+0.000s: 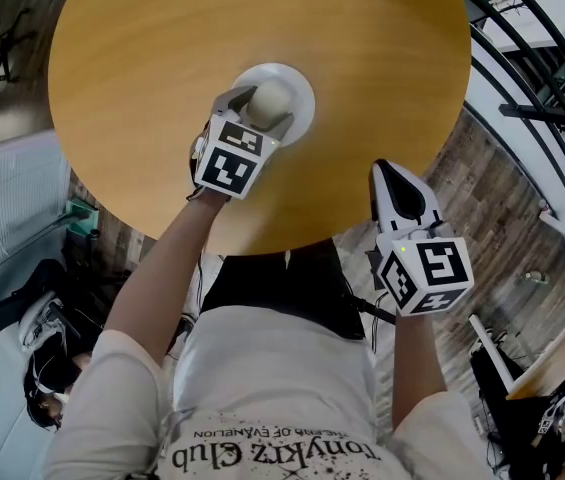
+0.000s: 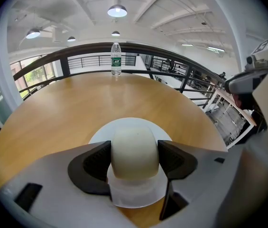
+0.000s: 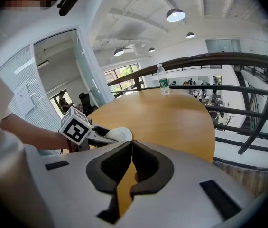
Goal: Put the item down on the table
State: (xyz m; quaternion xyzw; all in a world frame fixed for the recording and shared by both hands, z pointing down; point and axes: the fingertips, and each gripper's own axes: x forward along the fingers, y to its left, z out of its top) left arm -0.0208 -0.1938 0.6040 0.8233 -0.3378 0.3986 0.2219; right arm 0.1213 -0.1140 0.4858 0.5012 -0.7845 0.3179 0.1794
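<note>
A pale cream bun-shaped item (image 1: 271, 100) (image 2: 134, 148) is held between the jaws of my left gripper (image 1: 265, 107) (image 2: 134, 158), just above a white round plate (image 1: 298, 86) (image 2: 100, 133) on the round wooden table (image 1: 162, 68) (image 2: 67, 108). The left gripper is shut on the item. Over the table's near right edge my right gripper (image 1: 394, 183) (image 3: 130, 146) is shut, its pads touching and nothing between them. In the right gripper view the left gripper (image 3: 106, 137) and the white plate (image 3: 122, 135) show at the left.
A clear water bottle (image 2: 116, 58) (image 3: 162, 80) stands at the table's far edge. A dark metal railing (image 1: 552, 118) (image 3: 247, 61) curves around the right side. Bags and clutter (image 1: 32, 328) lie on the floor at the left.
</note>
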